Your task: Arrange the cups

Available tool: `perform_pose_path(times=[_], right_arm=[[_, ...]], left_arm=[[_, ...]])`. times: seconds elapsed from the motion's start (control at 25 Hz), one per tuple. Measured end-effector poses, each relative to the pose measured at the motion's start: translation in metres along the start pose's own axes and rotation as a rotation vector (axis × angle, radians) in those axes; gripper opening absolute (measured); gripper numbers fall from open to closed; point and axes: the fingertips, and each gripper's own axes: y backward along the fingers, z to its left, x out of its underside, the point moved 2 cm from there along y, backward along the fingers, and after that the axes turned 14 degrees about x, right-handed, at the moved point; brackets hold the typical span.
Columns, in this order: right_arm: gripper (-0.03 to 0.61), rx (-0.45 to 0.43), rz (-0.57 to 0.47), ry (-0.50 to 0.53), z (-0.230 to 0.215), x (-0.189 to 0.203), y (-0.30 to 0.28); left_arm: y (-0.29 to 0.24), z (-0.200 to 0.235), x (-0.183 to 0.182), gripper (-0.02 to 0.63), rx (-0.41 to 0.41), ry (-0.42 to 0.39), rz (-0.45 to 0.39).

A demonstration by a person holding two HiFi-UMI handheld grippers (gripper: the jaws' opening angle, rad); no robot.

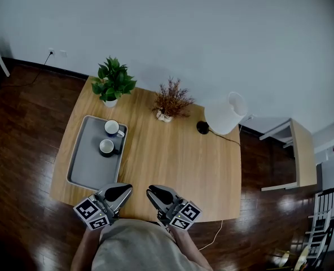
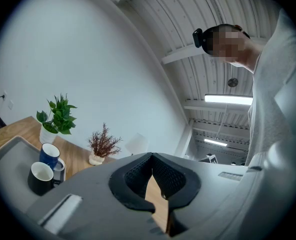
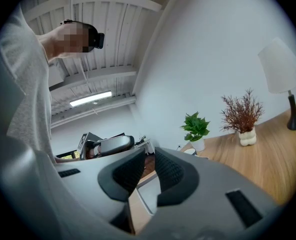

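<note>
Left gripper: jaws closed tip to tip, nothing between them; at near table edge.
Right gripper: jaws drawn together, empty; just right of the left one.
Cups: blue cup and black cup, close together in far half of grey tray.
Tray: left side of wooden table.

Dim, even light from ceiling strip lamps; fisheye warping, dark corners, glare on the floor.

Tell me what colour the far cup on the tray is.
The far cup is dark blue outside, white inside; clearest in the left gripper view.
</note>
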Motion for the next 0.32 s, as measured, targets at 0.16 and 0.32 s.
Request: perform_pose_path(times=[0.16, 0.32], right_arm=[[0.061, -0.001, 0.007, 0.007, 0.003, 0.000, -0.005], [0.061, -0.004, 0.011, 0.008, 0.006, 0.002, -0.011]], left_arm=[[0.006, 0.004, -0.001, -0.006, -0.008, 0.005, -0.011], [0.012, 0.008, -0.002, -0.005, -0.015, 0.008, -0.015]])
